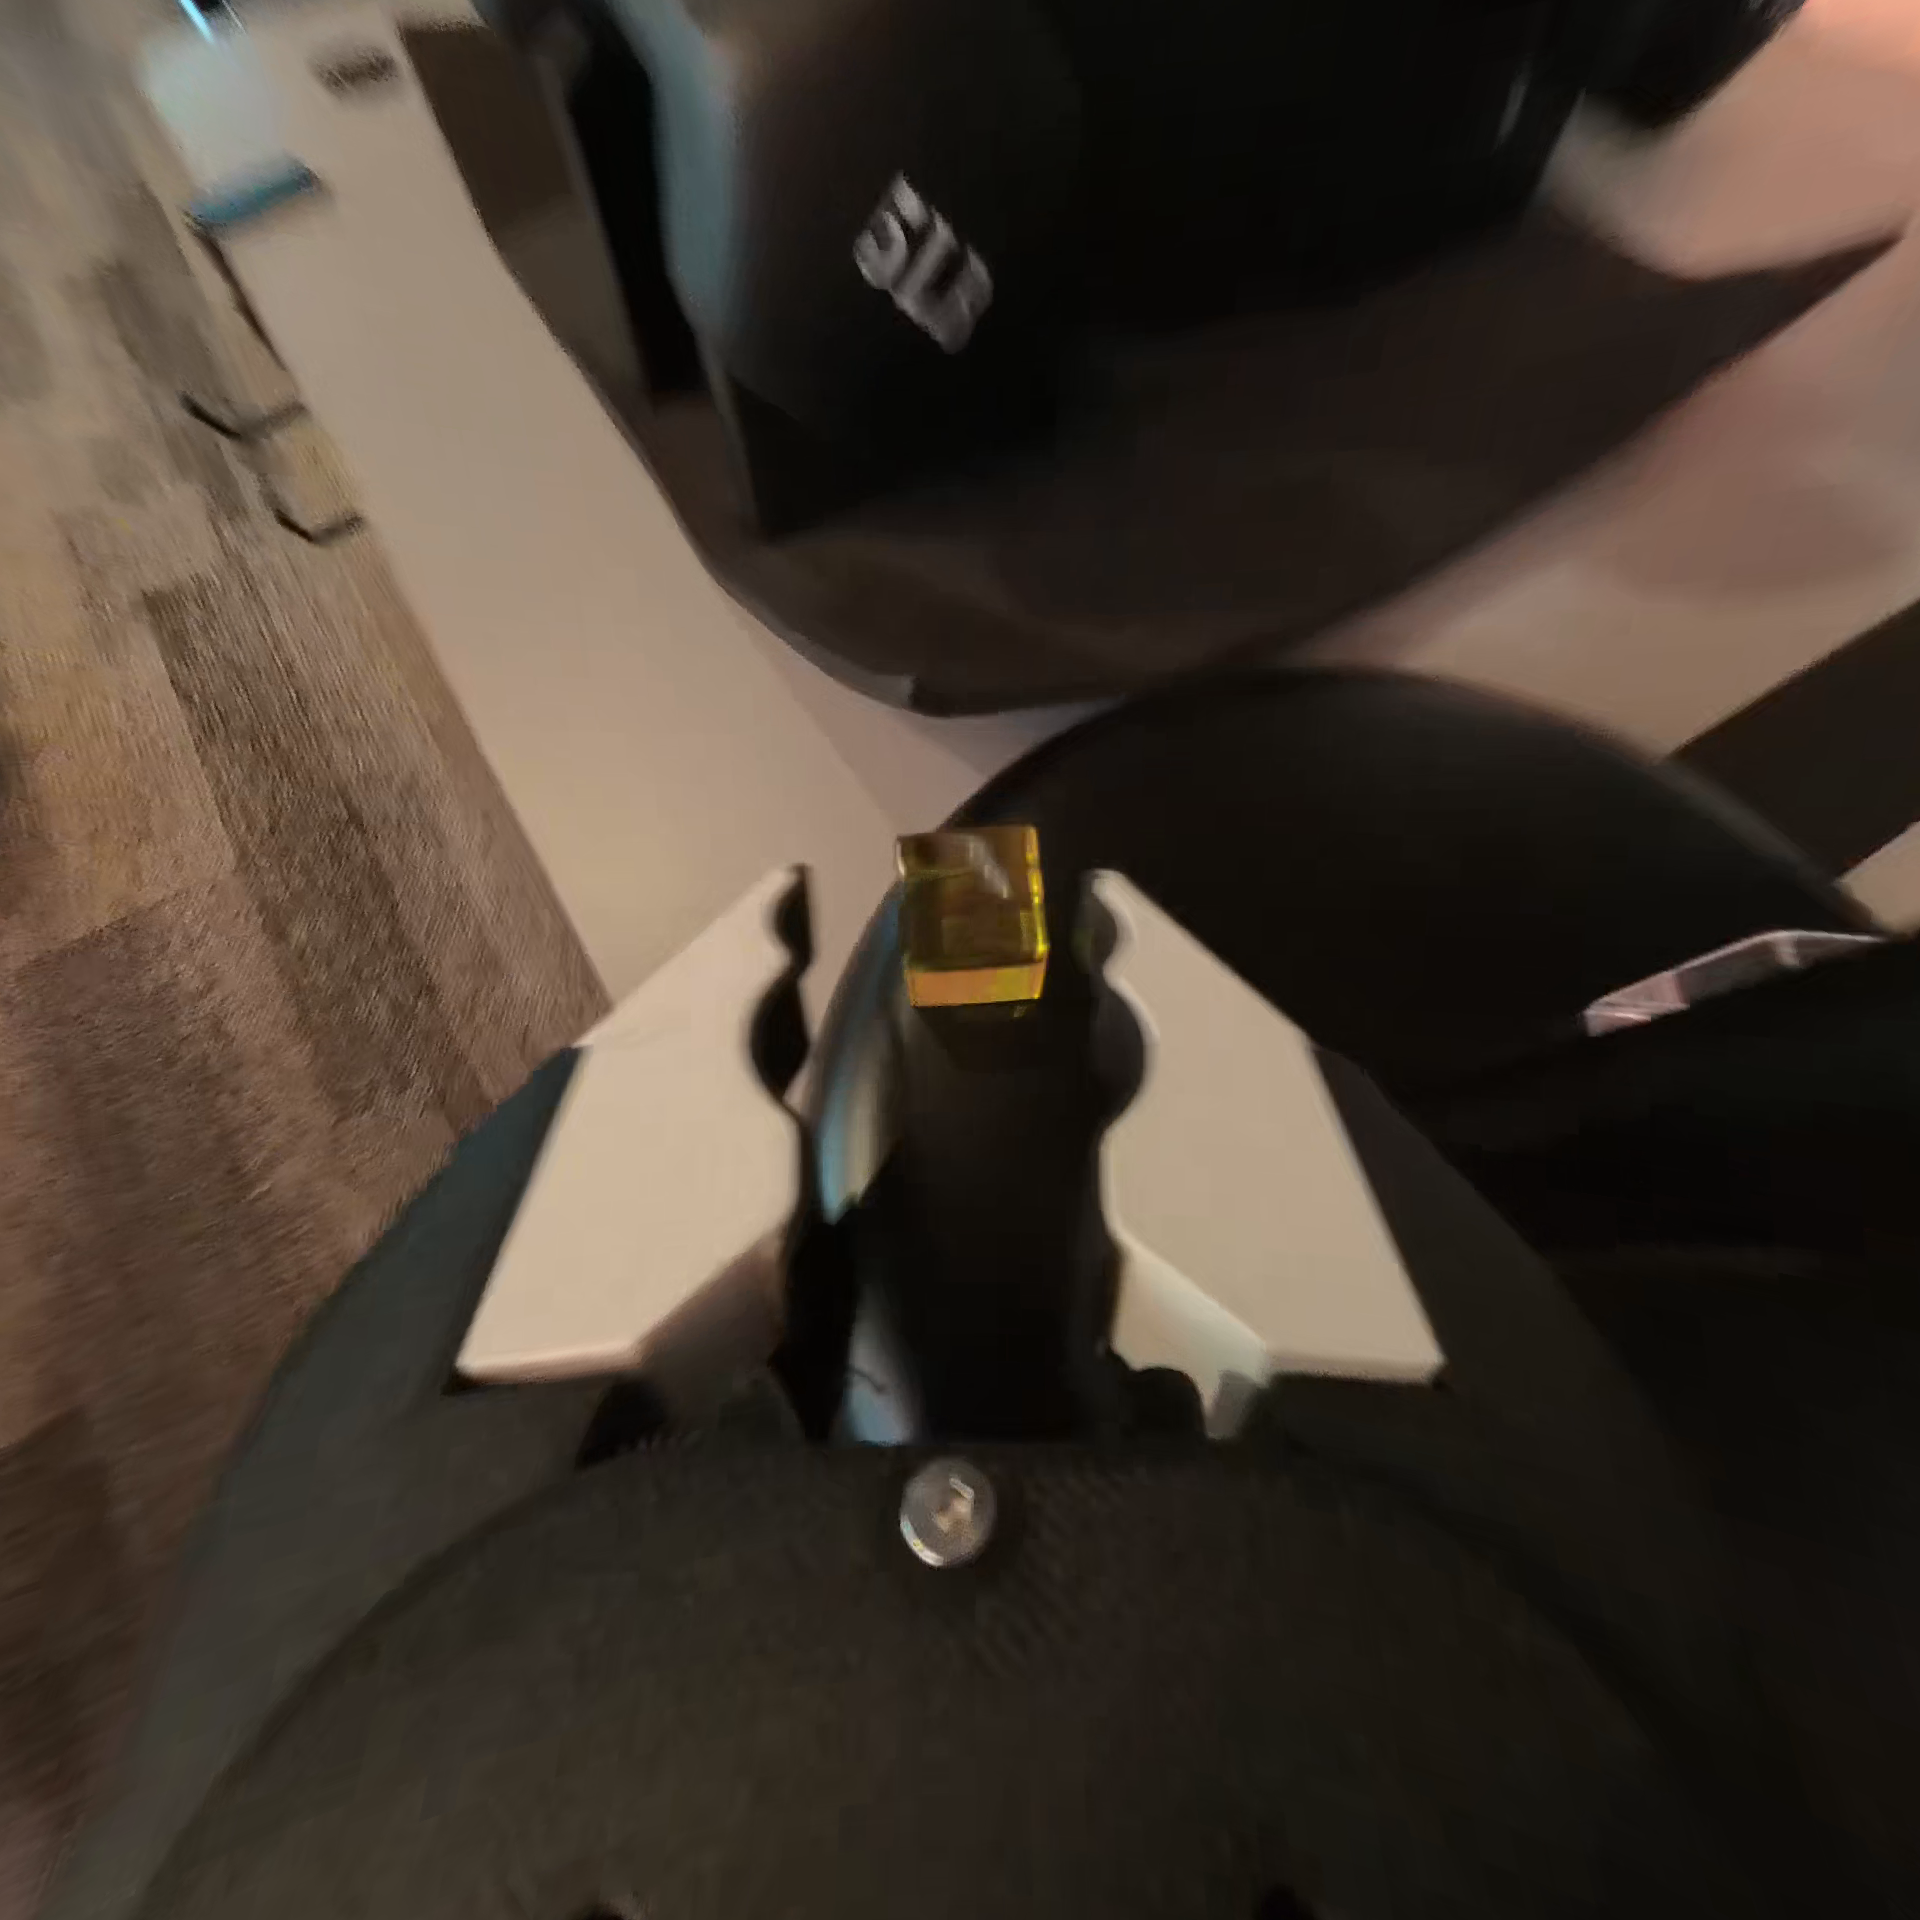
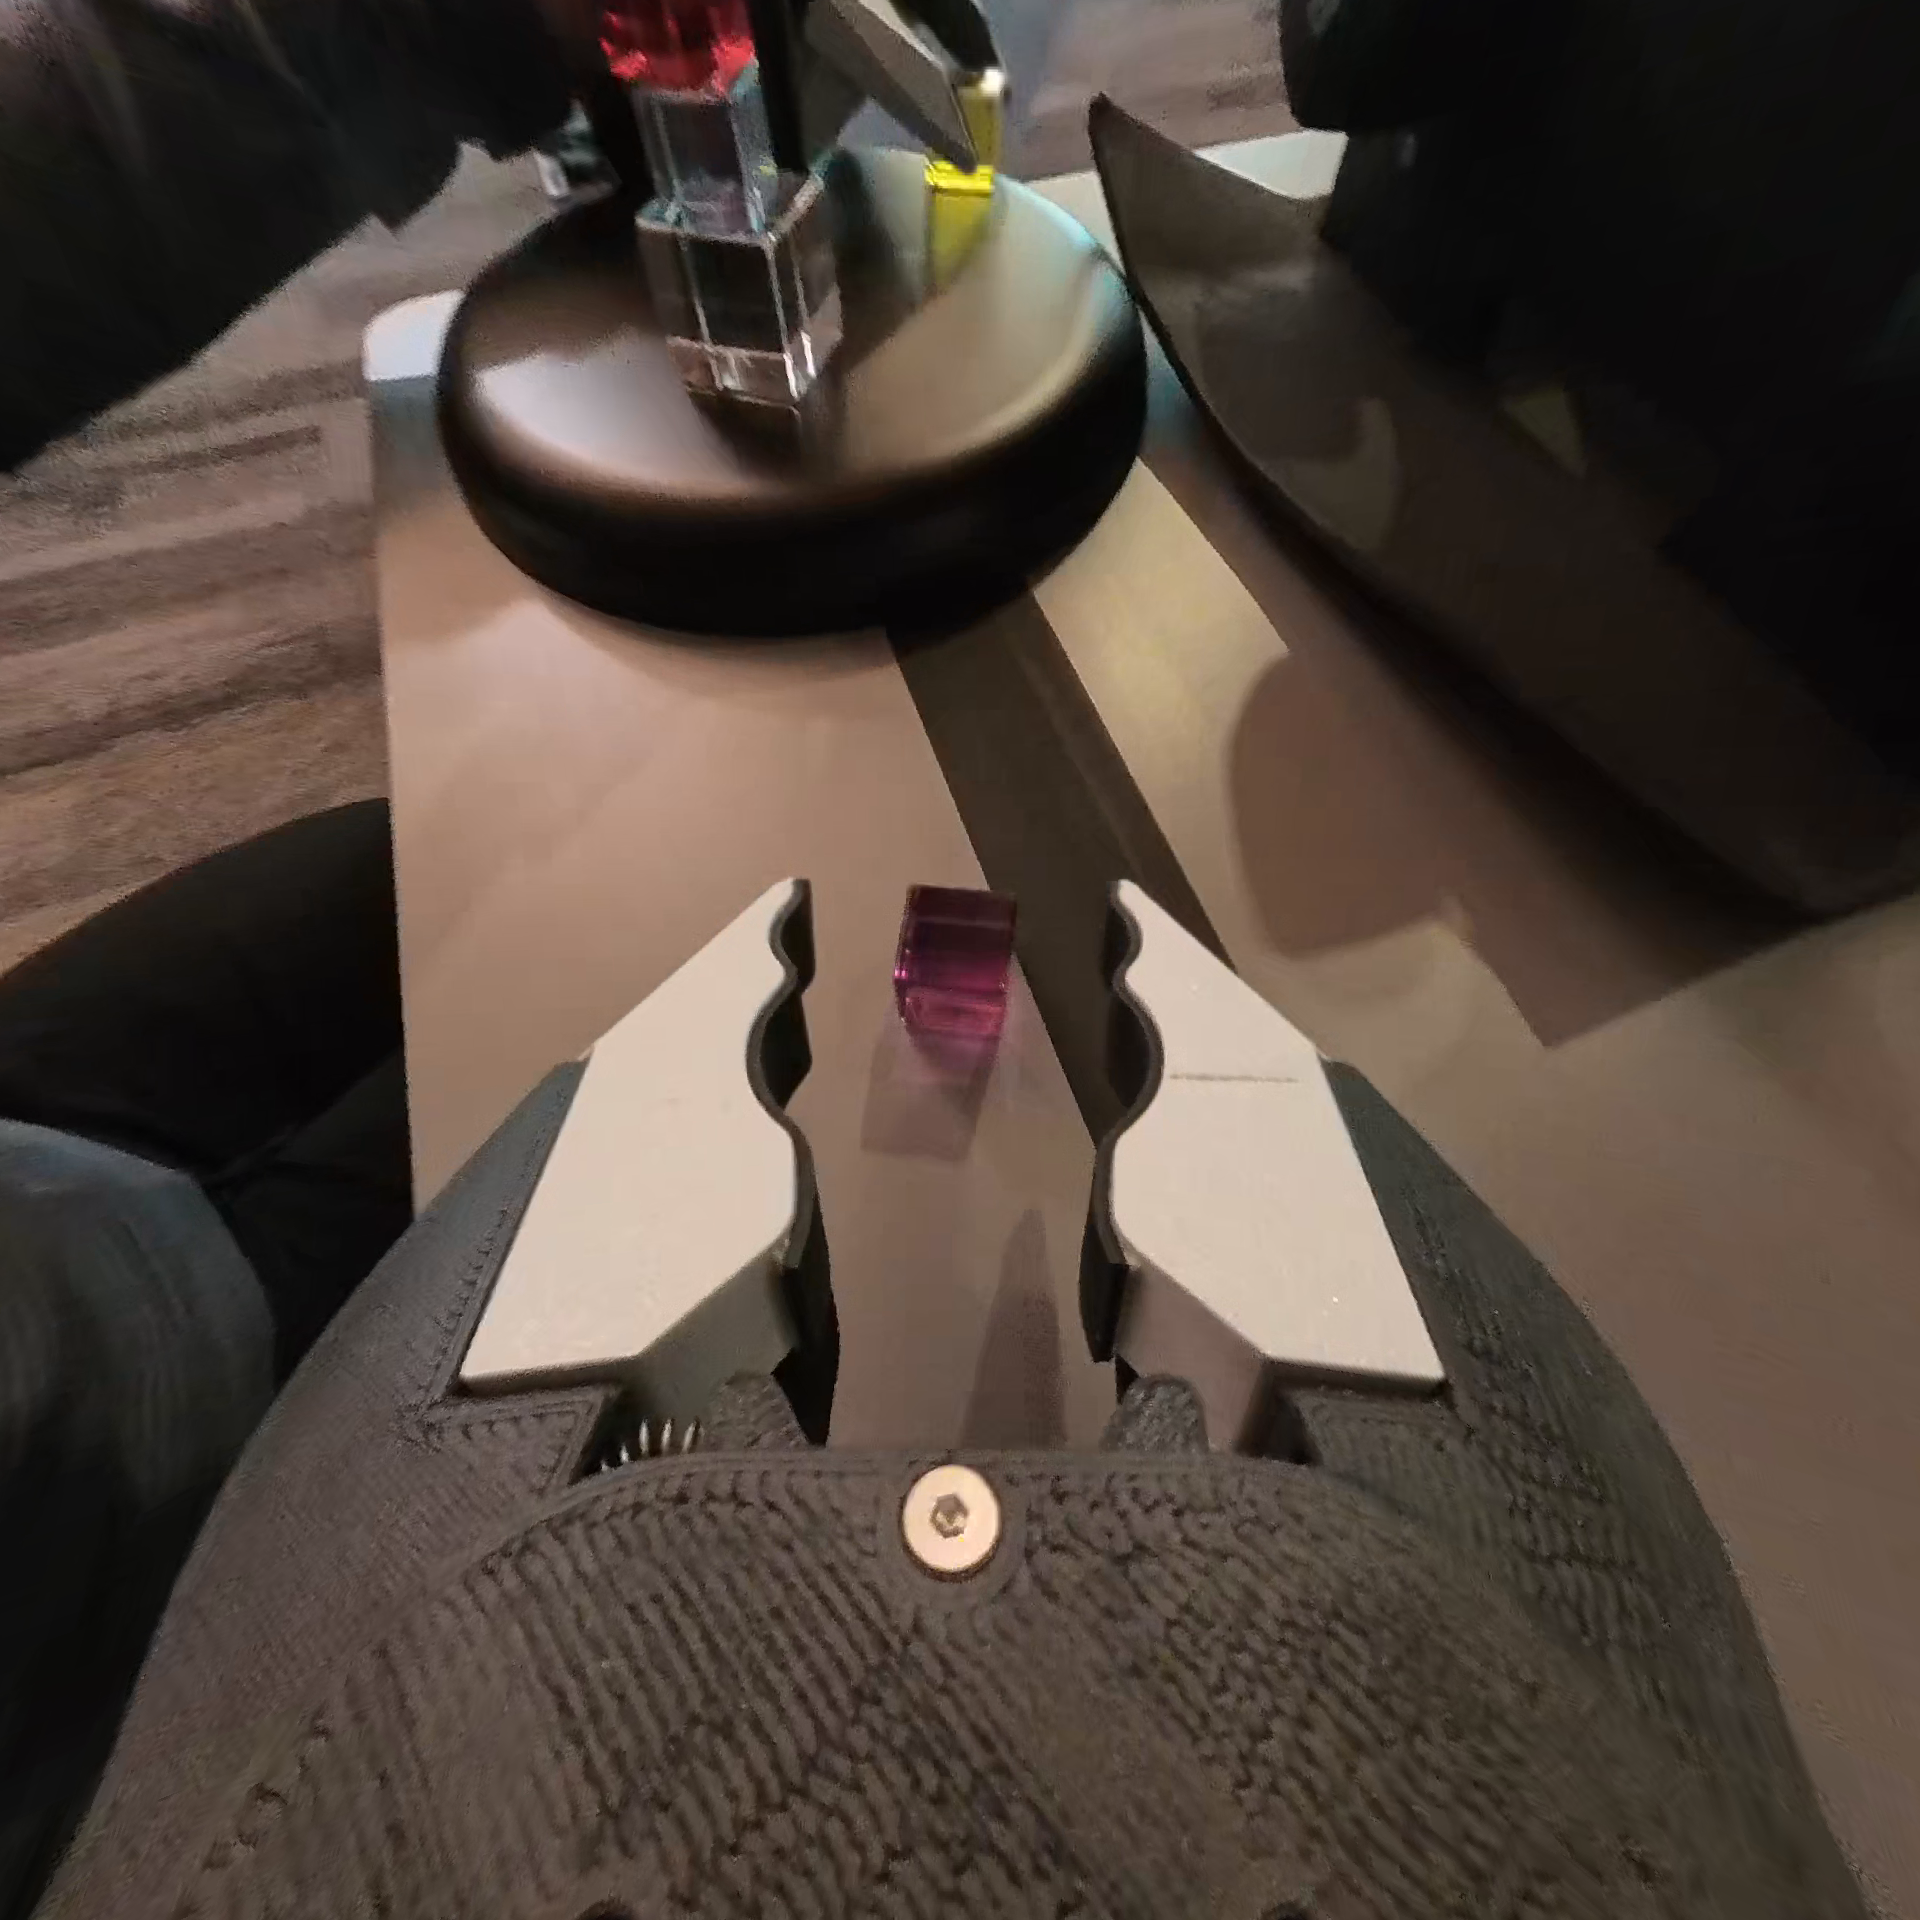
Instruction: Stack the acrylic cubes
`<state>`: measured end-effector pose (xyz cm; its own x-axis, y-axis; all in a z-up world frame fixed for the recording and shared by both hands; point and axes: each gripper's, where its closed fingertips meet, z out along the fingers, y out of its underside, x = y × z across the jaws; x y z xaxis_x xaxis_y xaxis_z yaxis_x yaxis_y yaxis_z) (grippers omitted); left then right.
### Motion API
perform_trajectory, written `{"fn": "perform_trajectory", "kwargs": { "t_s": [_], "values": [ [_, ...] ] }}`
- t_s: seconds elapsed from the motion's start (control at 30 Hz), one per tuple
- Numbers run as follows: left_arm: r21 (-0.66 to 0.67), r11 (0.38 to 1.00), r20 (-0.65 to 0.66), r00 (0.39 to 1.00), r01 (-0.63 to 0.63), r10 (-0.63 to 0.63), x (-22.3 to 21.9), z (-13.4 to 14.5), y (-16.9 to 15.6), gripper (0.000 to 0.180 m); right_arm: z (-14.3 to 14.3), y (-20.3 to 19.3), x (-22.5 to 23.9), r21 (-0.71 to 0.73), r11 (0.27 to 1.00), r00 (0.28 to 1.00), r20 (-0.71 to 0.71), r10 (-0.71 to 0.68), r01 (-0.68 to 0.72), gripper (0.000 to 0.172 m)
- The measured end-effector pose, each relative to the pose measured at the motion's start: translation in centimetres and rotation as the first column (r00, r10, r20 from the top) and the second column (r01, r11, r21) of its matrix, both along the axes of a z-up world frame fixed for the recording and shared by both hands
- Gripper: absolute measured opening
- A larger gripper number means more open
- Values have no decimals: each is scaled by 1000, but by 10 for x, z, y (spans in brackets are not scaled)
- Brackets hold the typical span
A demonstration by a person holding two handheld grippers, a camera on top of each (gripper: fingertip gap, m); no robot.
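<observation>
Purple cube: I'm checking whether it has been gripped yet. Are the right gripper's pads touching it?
Apart. The right wrist view shows bare table on both sides of the purple cube, between it and the right gripper's pads.

You're getting dim, warm light here; motion blur is smearing the left view badly, edges are bowing, and soft shadows are crossing the table (image 2: 644, 790).

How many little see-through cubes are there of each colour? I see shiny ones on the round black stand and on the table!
Yellow cube, on the round black stand: 1
Purple cube, on the table: 1
Red cube, at the top of the stack: 1
Clear cubes, stacked under the red one; blur hides the exact number, but at least: 2
Total: at least 5
</observation>
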<state>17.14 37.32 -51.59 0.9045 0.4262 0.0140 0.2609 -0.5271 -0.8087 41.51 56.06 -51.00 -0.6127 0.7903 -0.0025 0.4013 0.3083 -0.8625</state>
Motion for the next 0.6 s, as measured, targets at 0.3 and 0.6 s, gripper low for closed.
{"fn": "perform_trajectory", "kwargs": {
  "t_s": [0.3, 0.6],
  "values": [
    [166, 944, -100, 948, -284, 302, 9, 45, -57, 27, -22, 7, -3, 78, 996, 999, 33, -39, 37, 43],
    [227, 965, -184, 967, -134, 177, 147, 120, -17, 27, -35, -2, -6, 82, 996, 996, 87, 20, -27, 25]
  ]
}}
